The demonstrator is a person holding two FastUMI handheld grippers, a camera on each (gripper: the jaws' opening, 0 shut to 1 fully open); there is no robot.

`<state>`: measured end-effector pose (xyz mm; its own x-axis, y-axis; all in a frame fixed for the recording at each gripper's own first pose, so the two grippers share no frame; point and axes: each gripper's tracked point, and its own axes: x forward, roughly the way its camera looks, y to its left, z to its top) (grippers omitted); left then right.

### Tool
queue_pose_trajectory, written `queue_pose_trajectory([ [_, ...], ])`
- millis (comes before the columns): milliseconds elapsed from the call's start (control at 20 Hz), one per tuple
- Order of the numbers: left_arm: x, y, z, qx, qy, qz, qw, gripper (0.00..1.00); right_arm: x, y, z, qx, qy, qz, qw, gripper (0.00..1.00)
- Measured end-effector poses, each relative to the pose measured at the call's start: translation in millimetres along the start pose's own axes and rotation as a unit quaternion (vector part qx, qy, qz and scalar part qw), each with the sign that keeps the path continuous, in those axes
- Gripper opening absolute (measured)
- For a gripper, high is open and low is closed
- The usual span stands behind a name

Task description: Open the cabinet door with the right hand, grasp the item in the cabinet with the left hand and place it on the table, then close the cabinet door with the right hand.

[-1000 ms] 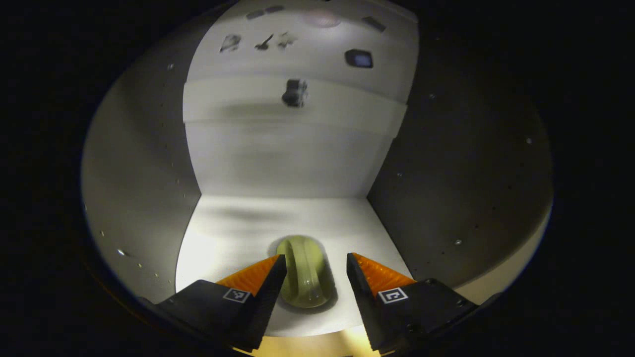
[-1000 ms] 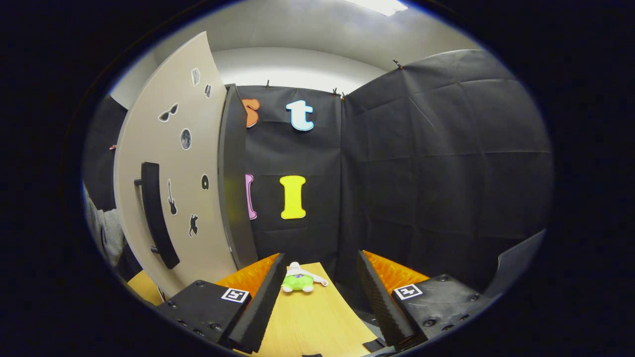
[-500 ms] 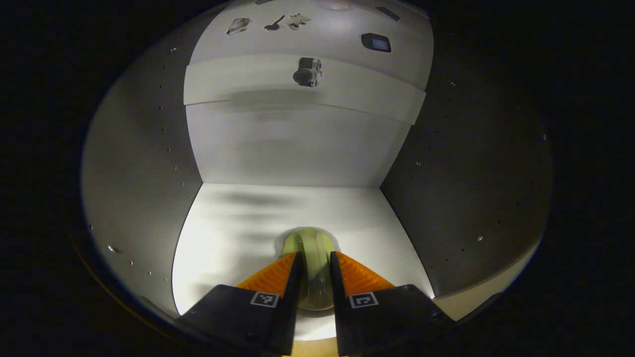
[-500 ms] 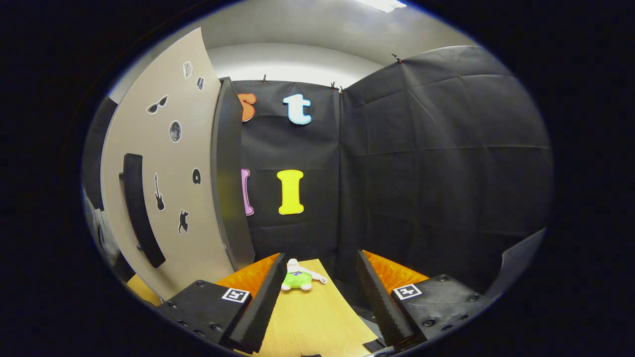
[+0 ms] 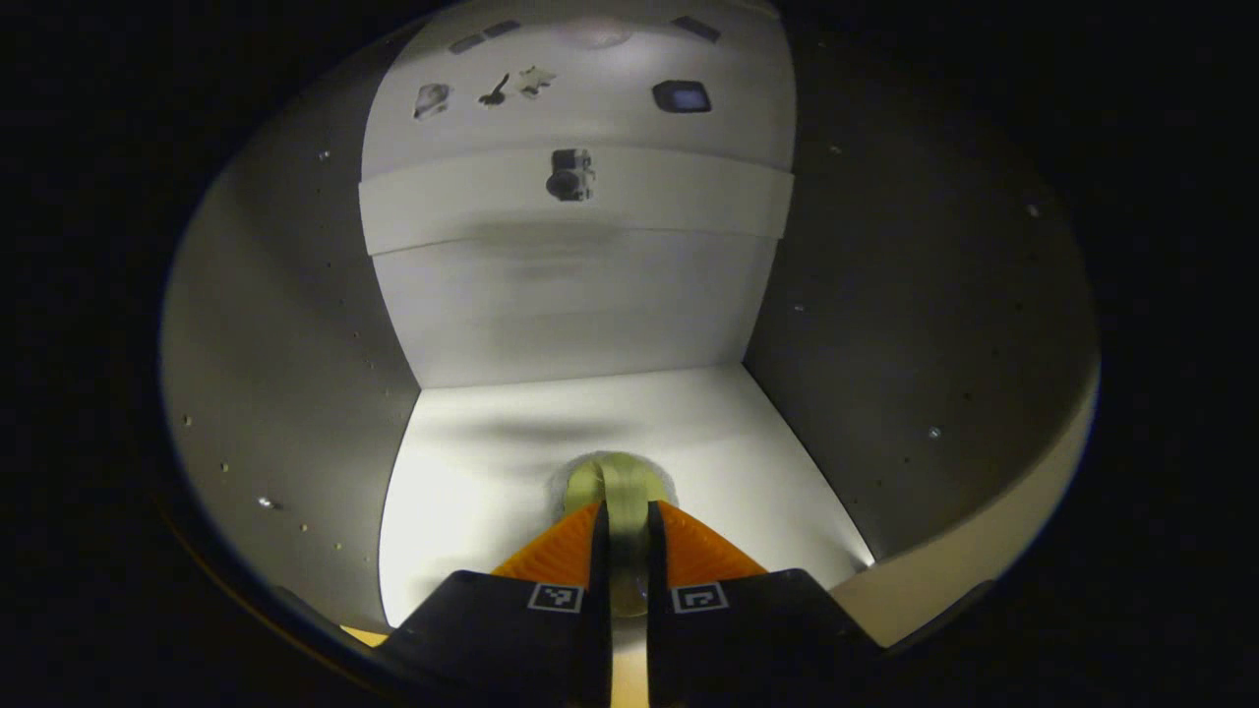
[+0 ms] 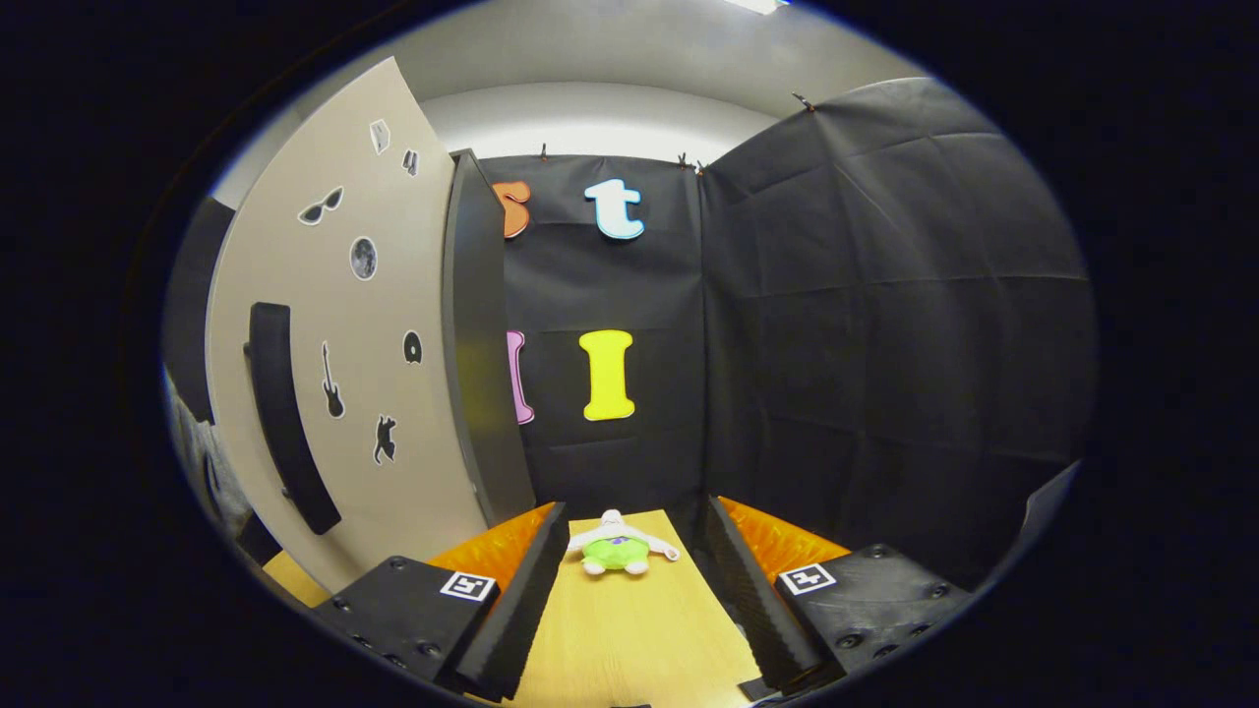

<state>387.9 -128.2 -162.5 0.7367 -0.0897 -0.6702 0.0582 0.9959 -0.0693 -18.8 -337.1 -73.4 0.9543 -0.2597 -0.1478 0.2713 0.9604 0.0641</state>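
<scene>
Inside the cabinet (image 5: pixel 295 324) it's dim, a pale floor lit from the front, a shelf edge (image 5: pixel 575 197) across the back with a small dark fitting on it. And right at the mouth, the left gripper (image 5: pixel 626 536) has its jaws clamped tight on the item, a yellow-green ring-shaped thing (image 5: pixel 620 482) standing on edge on the cabinet floor, just inside the front lip. Only a narrow band of it shows between the fingers, the rest bulging out ahead of them.

That's the worry. The grip looks to be on a thin, rounded rim, and the thing seems smooth and glossy, so a quick pull could let it twist or squirt out forward. Coming out low, it might also catch the front lip of the cabinet and get levered free.

Over on the other side, the right gripper (image 6: pixel 629 551) hangs above the wooden table (image 6: pixel 629 639) with its jaws spread wide, nothing between them. A small green and white plush toy (image 6: pixel 618 551) lies on the table beyond the fingers. The cabinet door (image 6: pixel 344 344) stands swung open to the left, its dark handle (image 6: pixel 285 413) well apart from the gripper. If the door drifts back, it could crowd the left hand's way out.
</scene>
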Motion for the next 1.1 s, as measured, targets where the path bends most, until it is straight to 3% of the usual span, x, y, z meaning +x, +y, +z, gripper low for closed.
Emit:
queue_pose_trajectory([
  [250, -87, -19, -43, -0.051, -0.011, -0.062, 0.997, 0.18, 18, 30, -8, -0.012, 0.017, 0.058, 0.998, 0.88],
  [350, -121, -19, -68, -0.062, -0.019, -0.068, 0.996, 0.18, 26, 39, -7, -0.018, 0.012, 0.075, 0.997, 0.87],
  [700, -184, -21, -188, -0.089, -0.016, -0.069, 0.994, 0.18, 23, 40, -10, -0.016, 0.027, 0.018, 0.999, 0.88],
  [900, -192, -28, -269, -0.1, 0.004, -0.077, 0.992, 0.18, -21, 45, -12, -0.026, 0.03, -0.011, 0.999, 0.88],
  [1100, -200, -40, -333, -0.117, -0.01, -0.086, 0.989, 0.18, -83, 65, -15, -0.026, 0.03, -0.006, 0.999, 0.88],
])
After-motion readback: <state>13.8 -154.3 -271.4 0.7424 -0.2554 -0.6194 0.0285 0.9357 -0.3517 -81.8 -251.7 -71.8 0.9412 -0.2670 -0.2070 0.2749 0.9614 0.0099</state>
